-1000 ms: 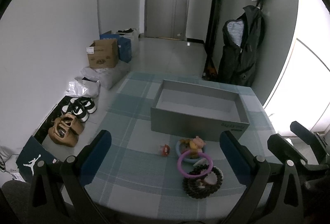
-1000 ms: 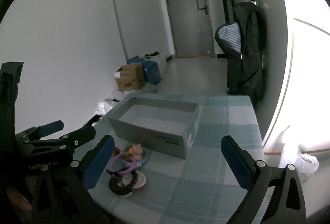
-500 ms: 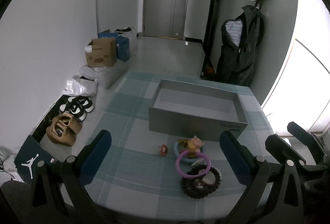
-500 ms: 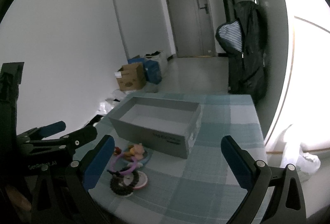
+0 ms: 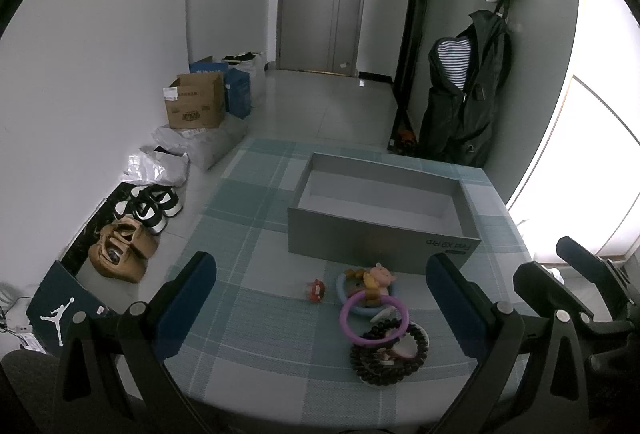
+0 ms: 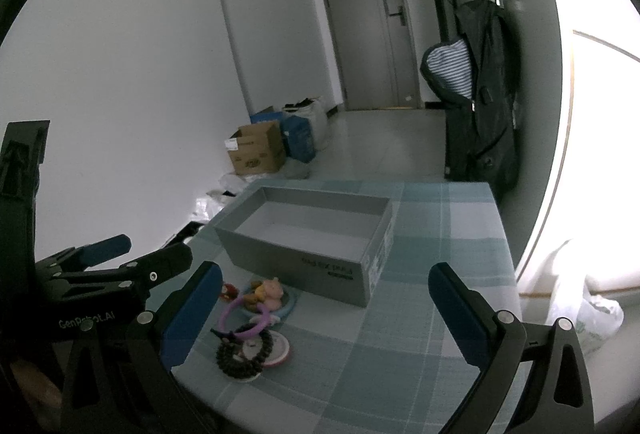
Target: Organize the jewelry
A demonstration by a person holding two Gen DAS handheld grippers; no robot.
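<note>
Both grippers hover above the table's near edge, jaws spread wide, nothing between them: left gripper (image 5: 320, 298), right gripper (image 6: 326, 304). The grey box (image 5: 380, 230) sits open on the checked tablecloth (image 5: 256, 234). Just in front of it lies the jewelry: purple bangle (image 5: 374, 318) overlapping a dark bead bracelet (image 5: 390, 356), a blue ring with a pink figure (image 5: 378, 278), a small red charm (image 5: 316, 290) to their left.

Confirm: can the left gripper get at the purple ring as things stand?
Probably yes. The left gripper has its jaws wide open, the purple ring lies on top of the pile between them, and nothing blocks the way down.
</note>
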